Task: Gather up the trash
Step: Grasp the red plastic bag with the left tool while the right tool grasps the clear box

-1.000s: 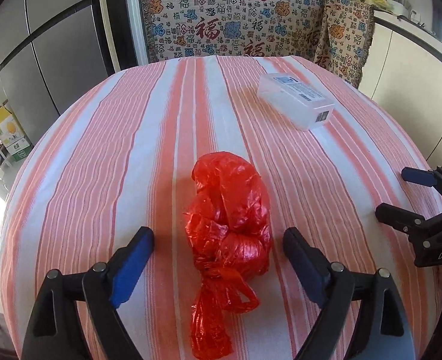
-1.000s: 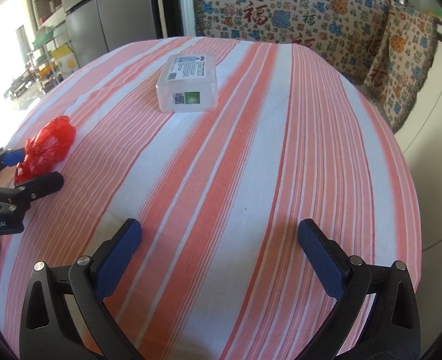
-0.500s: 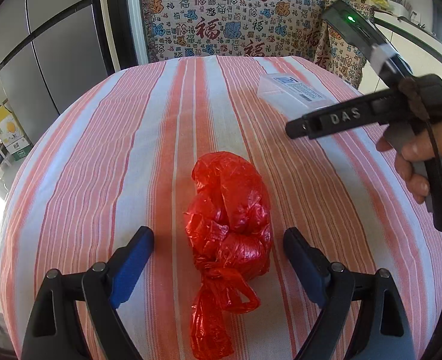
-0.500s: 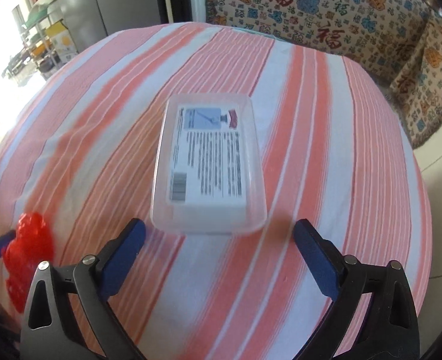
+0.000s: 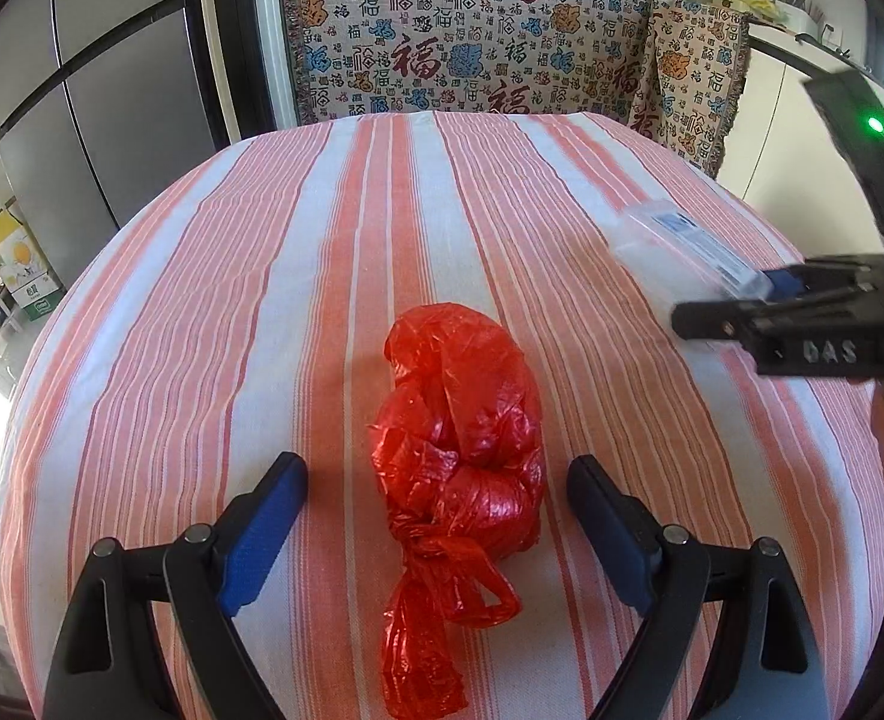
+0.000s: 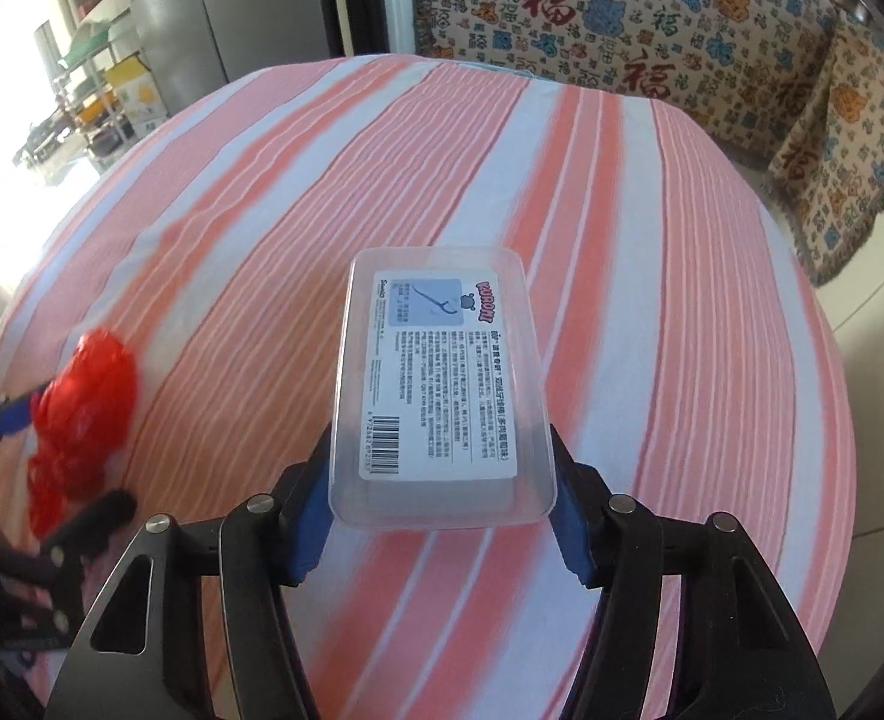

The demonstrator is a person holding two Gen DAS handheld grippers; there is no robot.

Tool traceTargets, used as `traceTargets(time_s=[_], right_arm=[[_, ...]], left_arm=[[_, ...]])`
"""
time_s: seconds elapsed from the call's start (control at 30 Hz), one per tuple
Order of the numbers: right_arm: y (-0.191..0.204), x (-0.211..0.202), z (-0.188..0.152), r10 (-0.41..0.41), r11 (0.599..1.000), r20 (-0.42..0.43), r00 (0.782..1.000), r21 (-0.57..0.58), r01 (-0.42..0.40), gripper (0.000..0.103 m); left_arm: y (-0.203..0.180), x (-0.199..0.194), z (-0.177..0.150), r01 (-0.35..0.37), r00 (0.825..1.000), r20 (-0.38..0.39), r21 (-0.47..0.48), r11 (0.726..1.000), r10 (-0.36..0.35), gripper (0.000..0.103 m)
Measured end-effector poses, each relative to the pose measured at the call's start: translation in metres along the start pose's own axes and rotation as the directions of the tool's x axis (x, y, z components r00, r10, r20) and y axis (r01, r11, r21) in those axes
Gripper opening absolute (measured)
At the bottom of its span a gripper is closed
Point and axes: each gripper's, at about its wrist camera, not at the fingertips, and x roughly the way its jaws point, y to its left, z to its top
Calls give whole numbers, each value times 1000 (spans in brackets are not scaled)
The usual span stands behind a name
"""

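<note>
Right gripper [image 6: 438,516] now closing round plastic box [image 6: 438,384] – near end hidden, red bag [image 6: 78,414] blurred

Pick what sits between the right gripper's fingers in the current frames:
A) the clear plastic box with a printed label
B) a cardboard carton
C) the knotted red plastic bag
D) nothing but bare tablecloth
A: in the right wrist view the right gripper is closing its jaws around the near end of the clear plastic box, while the red plastic bag lies between the open left gripper fingers.
</note>
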Motion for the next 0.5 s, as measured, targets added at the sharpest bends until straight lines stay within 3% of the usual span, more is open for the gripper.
traceTargets(time_s=[0.13, 0.27, 0.4, 0.5], right_arm=[[7, -20, -36, 8, 1000, -21, 1000, -26, -9, 63], [10, -30, -48, 26, 999, -82, 996, -40, -29, 64], [2, -42, -38, 62, 998, -74, 995, 14, -61, 88], [5, -41, -22, 56, 998, -80, 995, -3, -57, 89]], left_arm=[[0, 1, 1, -2, 1000, 0, 2, 1000, 2, 91], [2, 1, 0, 6, 1000, 1, -3, 1000, -6, 90], [3, -3, -1, 67, 998, -11, 50, 996, -67, 90], [6, -8, -1, 110, 994, -18, 61, 992, -109, 90]])
